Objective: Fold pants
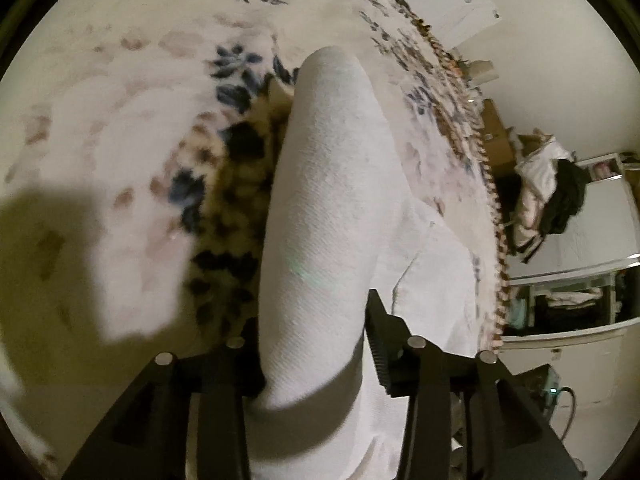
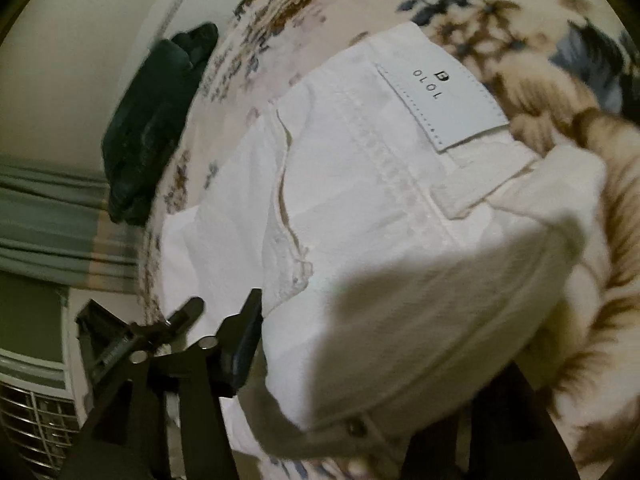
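White pants (image 1: 332, 184) lie on a floral blanket (image 1: 120, 128). In the left wrist view a rolled fold of a leg runs between my left gripper's (image 1: 314, 332) fingers (image 1: 380, 344), which are shut on it. In the right wrist view the waistband end with a white "OLOL" label (image 2: 440, 100) and back pocket fills the middle. My right gripper (image 2: 360, 368) holds the waistband fabric; its left finger (image 2: 244, 344) shows, and the right finger is hidden behind the cloth.
A dark green garment (image 2: 152, 120) lies at the blanket's far edge. The fringed blanket edge (image 1: 496, 220) drops to a room with piled clothes (image 1: 548, 184) and white furniture (image 1: 568, 308). A white vent unit (image 2: 36, 412) stands at the lower left.
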Demonstrator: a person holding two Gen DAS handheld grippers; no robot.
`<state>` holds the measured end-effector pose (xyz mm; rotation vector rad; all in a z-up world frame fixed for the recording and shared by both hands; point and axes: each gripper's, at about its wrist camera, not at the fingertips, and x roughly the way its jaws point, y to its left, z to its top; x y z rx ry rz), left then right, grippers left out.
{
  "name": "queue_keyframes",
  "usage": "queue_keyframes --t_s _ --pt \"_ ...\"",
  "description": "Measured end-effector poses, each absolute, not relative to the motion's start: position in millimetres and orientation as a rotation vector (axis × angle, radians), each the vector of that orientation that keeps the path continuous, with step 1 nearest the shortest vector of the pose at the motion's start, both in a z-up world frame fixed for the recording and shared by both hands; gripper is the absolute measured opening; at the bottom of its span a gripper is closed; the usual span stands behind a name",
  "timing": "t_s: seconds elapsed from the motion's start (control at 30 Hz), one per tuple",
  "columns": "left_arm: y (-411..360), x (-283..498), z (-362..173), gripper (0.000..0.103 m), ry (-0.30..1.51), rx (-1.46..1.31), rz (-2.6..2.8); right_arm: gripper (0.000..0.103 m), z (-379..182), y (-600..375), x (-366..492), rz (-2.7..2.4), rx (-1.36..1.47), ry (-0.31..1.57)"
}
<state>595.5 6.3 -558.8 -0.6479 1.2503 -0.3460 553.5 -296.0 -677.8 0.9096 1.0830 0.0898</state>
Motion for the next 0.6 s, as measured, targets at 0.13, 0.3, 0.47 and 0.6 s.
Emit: queue_keyframes --t_s 0.13,0.3,0.47,0.6 --pt "-2.5 590.9 -541.5 0.047 1.266 -0.511 -0.255 0.085 -667.1 -298.0 550.3 0.059 0.793 1.151" --pt "-18.1 568.2 -515.1 0.082 1.246 -0.330 -0.168 0.094 -640.8 -295.9 535.4 -0.001 0.549 1.180" --pt "-41.1 536.5 -492.3 0.088 1.236 -0.186 -0.135 0.100 -602.4 -293.0 522.8 -0.095 0.314 1.168" --pt "-59.7 519.9 -473.4 0.088 1.217 -0.108 -0.112 0.103 -571.7 -291.7 516.3 -0.150 0.209 1.133"
